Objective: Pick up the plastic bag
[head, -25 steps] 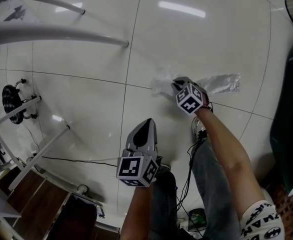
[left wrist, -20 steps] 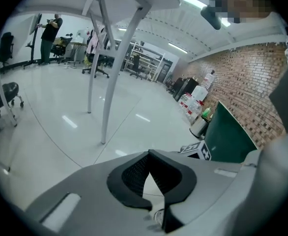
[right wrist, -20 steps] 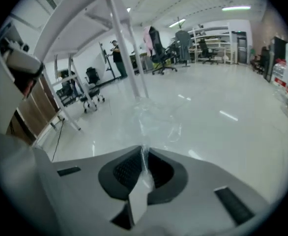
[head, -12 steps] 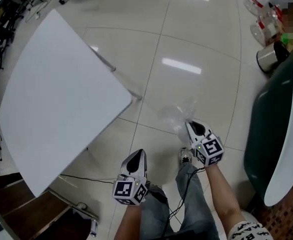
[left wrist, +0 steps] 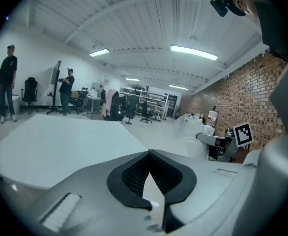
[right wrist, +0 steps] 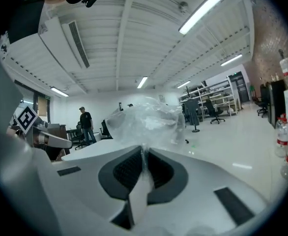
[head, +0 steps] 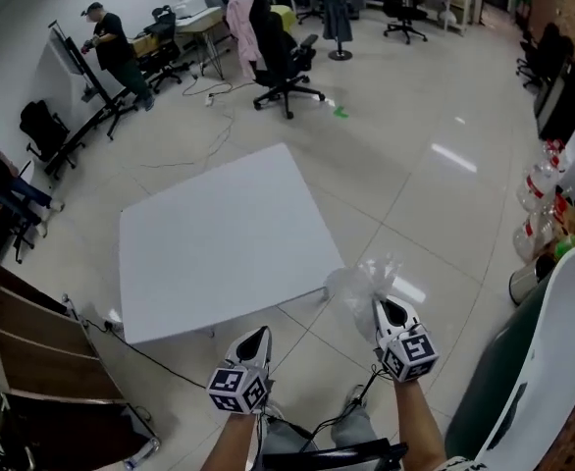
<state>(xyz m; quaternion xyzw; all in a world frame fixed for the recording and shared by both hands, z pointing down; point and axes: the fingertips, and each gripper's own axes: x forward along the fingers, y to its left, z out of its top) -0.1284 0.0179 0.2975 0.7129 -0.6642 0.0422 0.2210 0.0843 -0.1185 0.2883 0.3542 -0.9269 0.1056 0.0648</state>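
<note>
A crumpled clear plastic bag [head: 359,283] hangs in the air above the tiled floor, just off the near right corner of a white table [head: 219,243]. My right gripper [head: 381,304] is shut on the bag's lower edge. In the right gripper view the bag [right wrist: 146,119] billows up from between the dark pads [right wrist: 127,168], which pinch a thin strip of film. My left gripper [head: 257,333] is held lower and to the left, near the table's front edge. Its jaws [left wrist: 149,154] meet at the tips with nothing between them.
Office chairs [head: 283,62] and a standing person [head: 111,52] are far behind the table. Bottles [head: 543,204] and a dark green and white bulky object [head: 533,361] line the right side. Wooden shelving [head: 23,361] stands at the left, and a cable [head: 160,361] runs across the floor.
The right gripper has risen from the floor with the bag in it, so the bag is off the tiles. The view has lifted from under the table to above it.
</note>
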